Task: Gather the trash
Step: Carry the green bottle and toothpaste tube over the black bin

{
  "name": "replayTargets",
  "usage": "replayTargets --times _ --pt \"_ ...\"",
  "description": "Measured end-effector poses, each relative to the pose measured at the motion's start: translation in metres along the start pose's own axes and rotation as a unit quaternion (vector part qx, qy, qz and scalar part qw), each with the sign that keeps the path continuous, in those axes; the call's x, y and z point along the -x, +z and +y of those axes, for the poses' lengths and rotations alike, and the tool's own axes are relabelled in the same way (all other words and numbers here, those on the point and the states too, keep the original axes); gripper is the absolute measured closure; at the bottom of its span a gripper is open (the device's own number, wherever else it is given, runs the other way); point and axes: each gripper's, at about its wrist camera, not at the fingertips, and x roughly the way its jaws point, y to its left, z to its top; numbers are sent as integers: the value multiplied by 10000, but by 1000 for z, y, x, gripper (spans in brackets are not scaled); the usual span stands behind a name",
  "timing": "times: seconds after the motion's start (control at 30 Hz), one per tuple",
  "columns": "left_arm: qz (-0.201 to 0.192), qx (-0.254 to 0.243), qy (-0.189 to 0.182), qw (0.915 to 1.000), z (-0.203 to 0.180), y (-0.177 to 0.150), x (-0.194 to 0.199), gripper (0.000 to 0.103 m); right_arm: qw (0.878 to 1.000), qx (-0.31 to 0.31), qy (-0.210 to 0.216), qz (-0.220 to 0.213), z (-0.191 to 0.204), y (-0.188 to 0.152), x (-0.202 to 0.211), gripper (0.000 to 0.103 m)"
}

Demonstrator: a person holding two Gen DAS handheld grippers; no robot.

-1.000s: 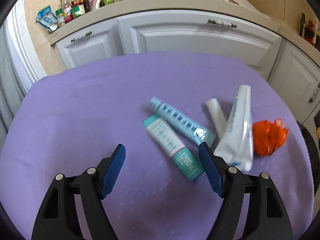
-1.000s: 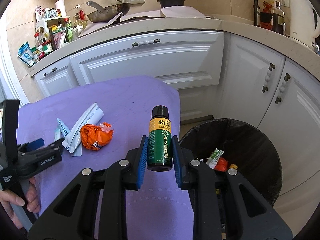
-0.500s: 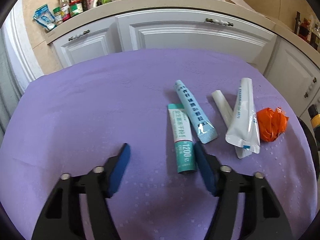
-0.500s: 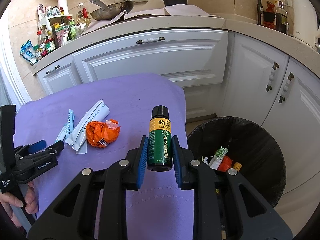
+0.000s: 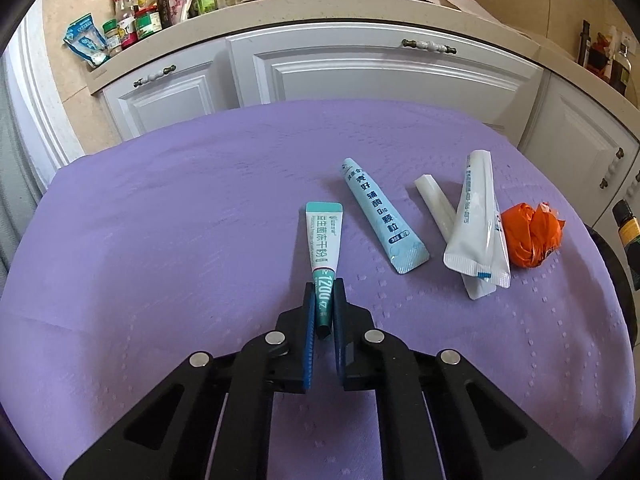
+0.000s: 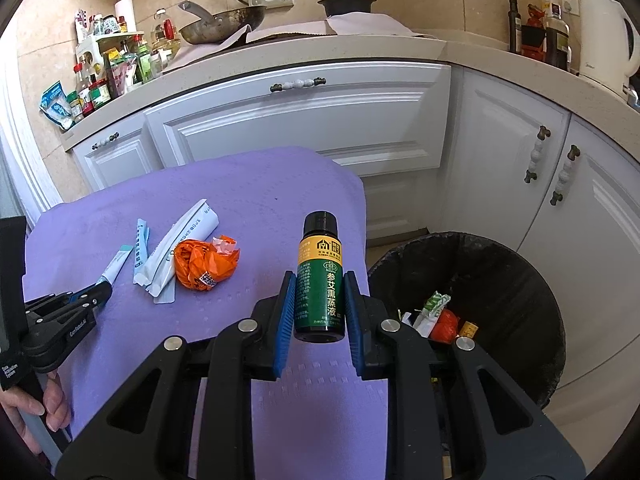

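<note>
My left gripper point(image 5: 323, 289) is shut on the near end of a teal and white sachet point(image 5: 323, 236) that lies on the purple tablecloth point(image 5: 160, 220). To its right lie a light blue sachet point(image 5: 380, 220), white sachets point(image 5: 476, 232) and a crumpled orange wrapper point(image 5: 530, 234). My right gripper point(image 6: 319, 280) is shut on a small green bottle point(image 6: 320, 276) with a black cap, held upright above the table's right edge. The left gripper point(image 6: 96, 290) and the orange wrapper point(image 6: 204, 260) also show in the right wrist view.
A black-lined trash bin point(image 6: 480, 264) stands on the floor right of the table, with several wrappers inside. White kitchen cabinets point(image 6: 304, 120) run behind the table, with jars, a pan and a kettle point(image 6: 604, 40) on the counter.
My left gripper has moved in and closed on the teal sachet; a second ago it was open. The right gripper keeps its hold on the bottle and has shifted a little.
</note>
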Motion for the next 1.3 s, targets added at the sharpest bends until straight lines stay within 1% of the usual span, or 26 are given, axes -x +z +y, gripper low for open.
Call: replayTargets --times 0.17,0.3,0.53,0.83,1.03,1.3 --pt "-108 23 24 9999 1 -5 12 95 10000 -16 -27 -65 0 -1 10 80" --pt "-273 -14 -10 9996 -3 -7 26 95 9999 -23 -69 -132 0 -3 17 80" --pt "-569 -151 -288 9978 -21 -5 52 95 9992 -40 -260 -301 -10 -6 36 80" --pt "-846 -561 -824 9914 -68 -1 73 95 9971 -140 -600 -443 -32 -13 57 80" --pt "-923 -819 -1139 9858 -104 0 78 95 9952 -264 -795 -507 -52 -19 67 80" --pt "-984 -1127 -1379 9791 -147 -3 83 95 9926 -421 -990 -566 -78 -22 71 80"
